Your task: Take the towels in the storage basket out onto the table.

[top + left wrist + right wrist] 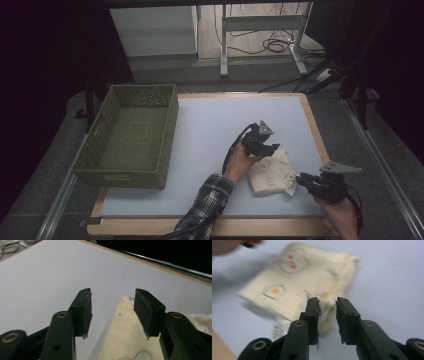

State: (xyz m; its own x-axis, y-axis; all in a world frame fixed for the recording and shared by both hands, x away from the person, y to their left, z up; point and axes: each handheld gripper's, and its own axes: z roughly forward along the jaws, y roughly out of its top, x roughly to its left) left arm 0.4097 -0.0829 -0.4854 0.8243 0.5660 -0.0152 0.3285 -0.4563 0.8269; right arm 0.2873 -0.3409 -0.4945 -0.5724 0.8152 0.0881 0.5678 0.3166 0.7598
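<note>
Left gripper point(263, 145), held at the far edge of a folded cream cloth point(272, 172) printed with small motifs; its jaws stand well apart, and in the left gripper view the pads point(85, 311) press on nothing, with a corner of the cloth lying on the table below the gap. Right gripper point(306, 181), at the near right edge of the cloth; its jaws are parted by a narrow gap, and in the right gripper view the fingertips point(314, 307) frame a crumpled corner of the cloth point(294, 277) without visibly clamping it, so this gripper too is released. The cloth lies flat on the pale blue table point(210, 130), toward its near right part, well apart from the green woven basket point(131, 135) at the left edge. The right gripper view is blurred, so whether the pads graze the fabric cannot be told. A white tag point(279, 327) at the cloth's near edge is partly hidden behind the left-hand jaw. In the high view the left hand point(240, 162) covers part of the cloth's left margin, and a plaid sleeve point(207, 205) is cut off at the bottom edge.
</note>
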